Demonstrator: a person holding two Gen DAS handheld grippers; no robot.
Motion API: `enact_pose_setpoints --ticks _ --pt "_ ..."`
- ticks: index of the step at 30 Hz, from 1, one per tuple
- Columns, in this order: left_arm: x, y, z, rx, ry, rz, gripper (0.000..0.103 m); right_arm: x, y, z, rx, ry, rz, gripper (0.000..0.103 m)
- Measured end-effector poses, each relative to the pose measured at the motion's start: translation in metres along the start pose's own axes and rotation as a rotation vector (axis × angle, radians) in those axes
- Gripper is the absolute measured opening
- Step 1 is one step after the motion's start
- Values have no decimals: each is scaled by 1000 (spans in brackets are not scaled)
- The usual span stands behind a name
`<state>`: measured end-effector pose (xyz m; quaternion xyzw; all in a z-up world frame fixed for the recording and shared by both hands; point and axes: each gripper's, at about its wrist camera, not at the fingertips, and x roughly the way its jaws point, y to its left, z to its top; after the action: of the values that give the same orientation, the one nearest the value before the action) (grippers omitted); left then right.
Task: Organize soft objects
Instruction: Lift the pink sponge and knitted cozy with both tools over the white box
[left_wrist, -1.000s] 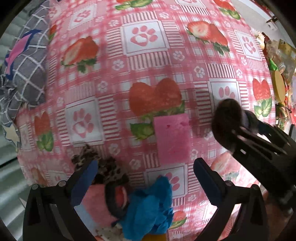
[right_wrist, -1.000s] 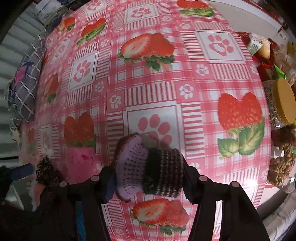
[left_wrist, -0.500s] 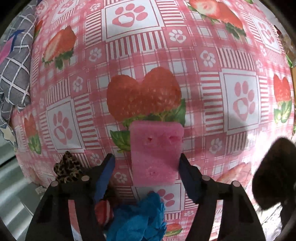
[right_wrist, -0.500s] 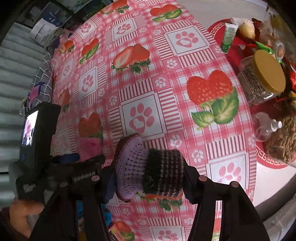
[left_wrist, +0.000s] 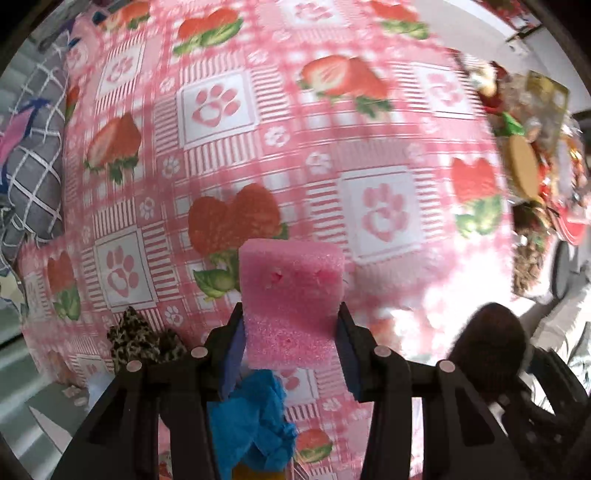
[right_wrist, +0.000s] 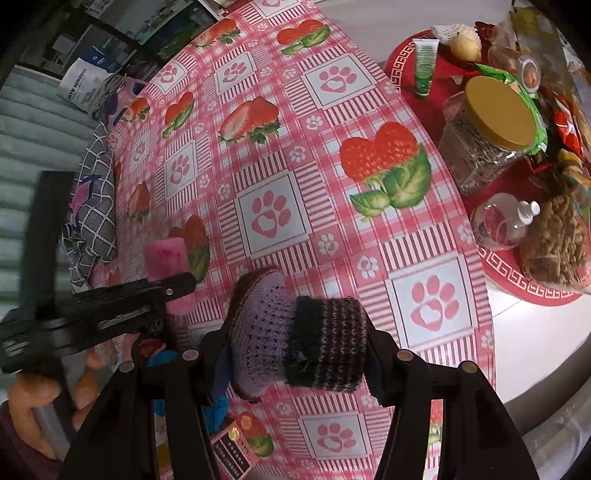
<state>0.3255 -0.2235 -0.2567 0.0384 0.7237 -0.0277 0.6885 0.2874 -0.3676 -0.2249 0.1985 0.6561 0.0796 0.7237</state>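
While I look along my left gripper, I see it squeezing a pink sponge between its two fingers. The sponge sticks out past the fingertips and is lifted above the worktop, which has a pink cloth with strawberries and paw prints on it. Under the gripper lies a crumpled blue cloth. Just to its left sits a spotted leopard-print scrunchie. A gray checked cloth hangs over the left edge of the worktop. Low on the right I see a dark fuzzy shape, which is the knitted sock in my other gripper.

In the right view, my right gripper is closed on that knitted sock. The sock has a light purple part on the left and a dark striped cuff on the right. It is held up off the worktop. To the left I see my left gripper from the side, with the pink sponge poking up above it and a hand around its handle. The two grippers are near each other but not touching.

On the right side of the worktop there is a round red mat. On it stand a glass jar with a yellow lid, a small clear spray bottle and a green tube. A small box lies on the cloth below the sock.
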Motion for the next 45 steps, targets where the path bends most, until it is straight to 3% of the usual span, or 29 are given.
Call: enact_pose_setpoints --ticks 20,35,45 --pt "-103 -53 -117 274 -150 -94 49 -52 -12 -87 77 -16 -5 59" --pt "-120 -67 -226 420 -162 -126 49 -77 -10 -165 79 -26 -84 59" --pt "-120 -40 -298 483 -159 -125 49 -69 11 -226 17 23 -146 59"
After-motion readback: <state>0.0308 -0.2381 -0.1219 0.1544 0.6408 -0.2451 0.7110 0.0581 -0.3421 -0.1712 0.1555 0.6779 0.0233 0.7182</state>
